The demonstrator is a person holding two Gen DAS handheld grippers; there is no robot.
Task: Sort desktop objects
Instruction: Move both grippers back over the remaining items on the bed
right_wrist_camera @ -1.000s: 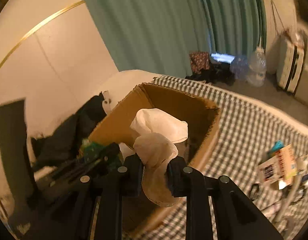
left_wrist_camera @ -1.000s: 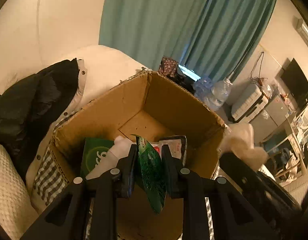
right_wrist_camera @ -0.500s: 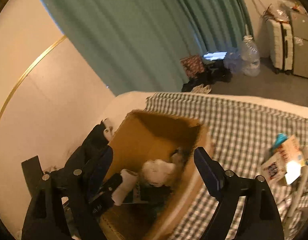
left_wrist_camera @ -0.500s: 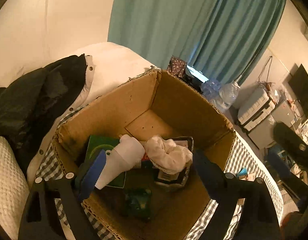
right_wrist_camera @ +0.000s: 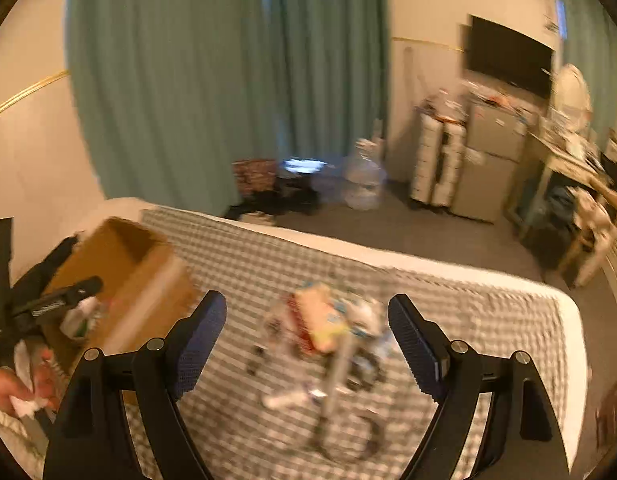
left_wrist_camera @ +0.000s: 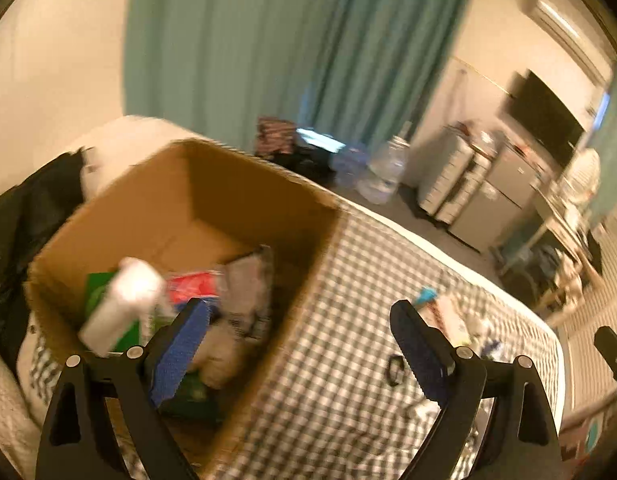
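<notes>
An open cardboard box [left_wrist_camera: 244,200] stands on the checked bed cover [left_wrist_camera: 348,320]. Inside it lie a white bottle [left_wrist_camera: 120,304], a green packet [left_wrist_camera: 96,288], a red and grey packet [left_wrist_camera: 196,280] and more. My left gripper [left_wrist_camera: 300,348] is open and empty over the box's right edge. My right gripper [right_wrist_camera: 304,340] is open and empty above a blurred pile of loose items [right_wrist_camera: 324,320] on the bed: packets, a white stick, dark cables. The box also shows in the right wrist view [right_wrist_camera: 128,264], at the left.
A black jacket [left_wrist_camera: 16,216] lies left of the box. More small items [left_wrist_camera: 440,316] lie on the bed to the right. Teal curtains [right_wrist_camera: 228,80], water bottles [right_wrist_camera: 364,184], drawers and a TV [right_wrist_camera: 508,56] stand beyond the bed. The left gripper shows in the right wrist view [right_wrist_camera: 48,304].
Both grippers opened and dropped the green packet and the white cloth into the box. Both have since swung right, away from the box toward the items on the bed.
</notes>
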